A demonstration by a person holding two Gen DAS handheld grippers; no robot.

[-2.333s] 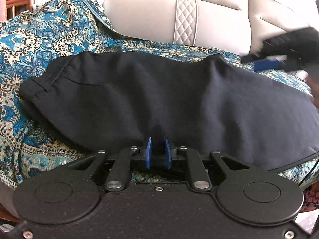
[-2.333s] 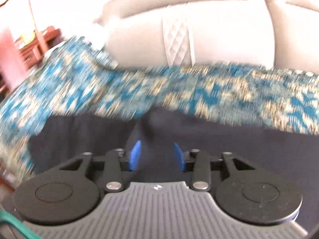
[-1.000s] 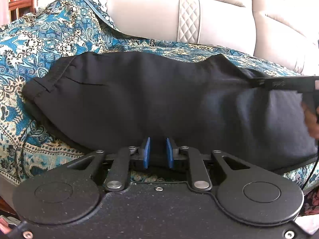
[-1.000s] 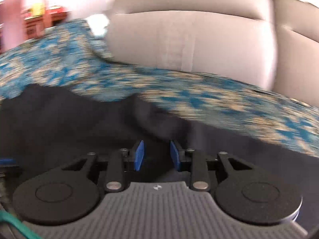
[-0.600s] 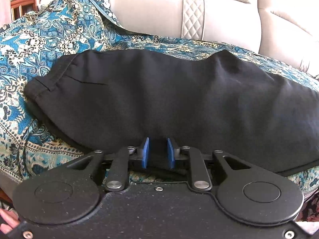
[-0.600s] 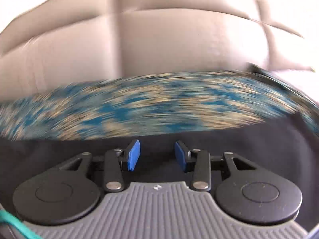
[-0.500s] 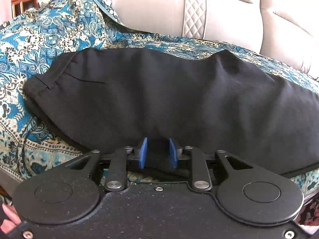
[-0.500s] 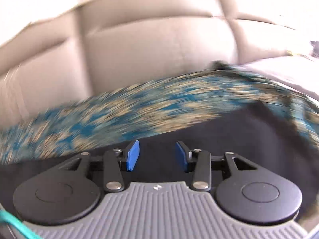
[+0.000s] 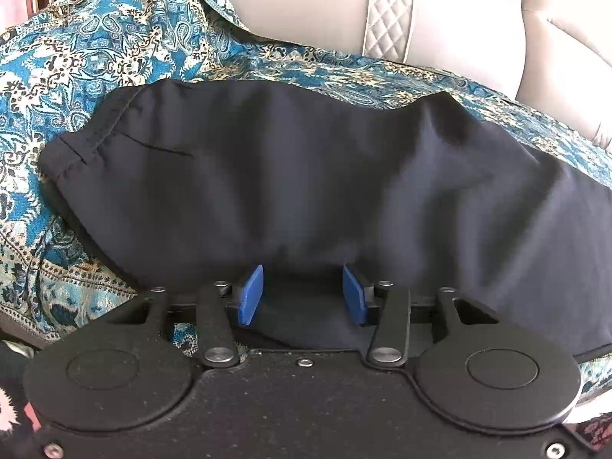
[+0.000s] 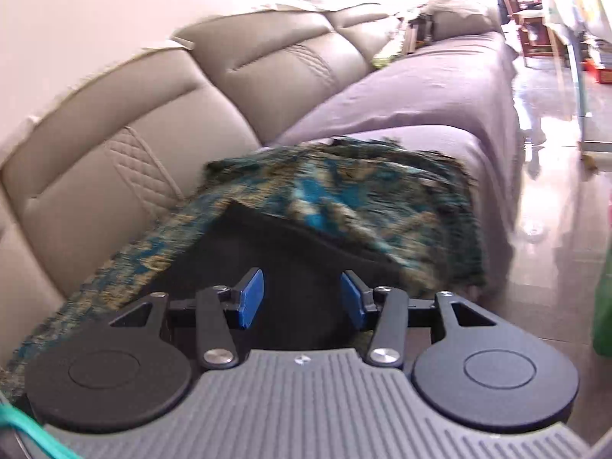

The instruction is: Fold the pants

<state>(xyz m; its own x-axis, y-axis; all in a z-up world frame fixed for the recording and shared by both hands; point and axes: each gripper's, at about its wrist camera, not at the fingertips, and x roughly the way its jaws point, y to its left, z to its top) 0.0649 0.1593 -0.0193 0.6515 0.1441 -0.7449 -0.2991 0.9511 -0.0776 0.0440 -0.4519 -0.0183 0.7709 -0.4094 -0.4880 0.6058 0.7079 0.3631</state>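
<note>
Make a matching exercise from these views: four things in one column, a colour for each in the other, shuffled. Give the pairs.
Things:
1. pants
2. throw
3. sofa back
4. gripper pads

Colours:
A. plain blue
B. beige
C. black
D. teal and gold pattern

Pairs: 1-C, 2-D, 3-B, 4-A

No legible text in either view
No word, brand or number could be read; the far shelves [image 10: 596,65] in the right wrist view perhaps bore labels, too blurred to tell
</note>
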